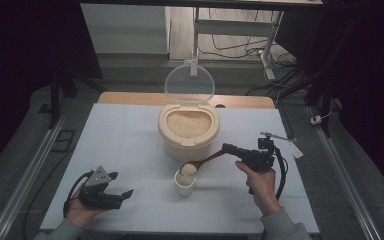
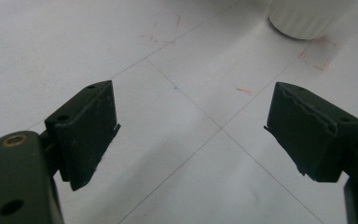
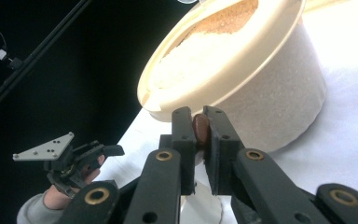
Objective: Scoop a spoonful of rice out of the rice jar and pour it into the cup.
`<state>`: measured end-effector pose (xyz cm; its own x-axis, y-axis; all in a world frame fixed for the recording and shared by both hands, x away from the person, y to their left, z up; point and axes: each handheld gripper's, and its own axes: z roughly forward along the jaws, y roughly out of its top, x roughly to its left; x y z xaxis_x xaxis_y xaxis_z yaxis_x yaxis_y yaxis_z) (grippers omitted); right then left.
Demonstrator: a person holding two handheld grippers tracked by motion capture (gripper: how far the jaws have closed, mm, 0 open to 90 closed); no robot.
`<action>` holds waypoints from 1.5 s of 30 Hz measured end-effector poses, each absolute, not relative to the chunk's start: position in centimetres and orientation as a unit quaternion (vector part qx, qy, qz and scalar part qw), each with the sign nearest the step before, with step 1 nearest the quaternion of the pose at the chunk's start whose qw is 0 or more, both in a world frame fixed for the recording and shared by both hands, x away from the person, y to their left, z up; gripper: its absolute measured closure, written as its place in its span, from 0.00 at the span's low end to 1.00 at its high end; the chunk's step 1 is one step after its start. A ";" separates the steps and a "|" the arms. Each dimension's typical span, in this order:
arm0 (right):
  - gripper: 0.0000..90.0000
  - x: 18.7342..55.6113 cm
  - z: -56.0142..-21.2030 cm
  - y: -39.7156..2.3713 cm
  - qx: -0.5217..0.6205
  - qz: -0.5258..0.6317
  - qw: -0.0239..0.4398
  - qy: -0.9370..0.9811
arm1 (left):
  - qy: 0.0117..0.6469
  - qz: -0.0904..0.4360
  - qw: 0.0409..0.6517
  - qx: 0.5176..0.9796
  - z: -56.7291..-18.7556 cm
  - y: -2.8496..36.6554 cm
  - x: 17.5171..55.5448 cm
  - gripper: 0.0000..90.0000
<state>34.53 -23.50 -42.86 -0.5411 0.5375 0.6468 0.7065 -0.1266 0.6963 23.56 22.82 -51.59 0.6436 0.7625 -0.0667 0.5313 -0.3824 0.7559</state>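
from above i see my right gripper [image 1: 228,149] clenched on a wooden spoon [image 1: 200,164] heaped with rice over the white cup [image 1: 184,182] before the open rice tub [image 1: 188,131], then my left gripper [image 2: 192,133] gaping wide above the table [image 2: 74,42], then the spoon handle [image 3: 201,130] pinched by the tub [image 3: 261,88].

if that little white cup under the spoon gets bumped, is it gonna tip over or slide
The white cup looks small and light, so a bump would probably slide it on the smooth table. It seems taller than wide, so a knock near the rim from the spoon might tip it.
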 end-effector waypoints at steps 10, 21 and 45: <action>0.93 33.8 -42.1 -23.4 -0.435 -0.599 0.032 -0.672 | 0.395 0.148 0.390 0.818 -51.6 22.8 23.5 0.18; 0.93 32.0 -40.7 -22.5 -0.356 -0.602 -0.034 -0.714 | 0.394 0.149 0.390 0.819 -51.6 22.8 23.5 0.18; 0.93 31.4 -40.0 -25.5 -0.347 -0.631 -0.054 -0.692 | 0.396 0.148 0.389 0.819 -51.6 22.8 23.6 0.18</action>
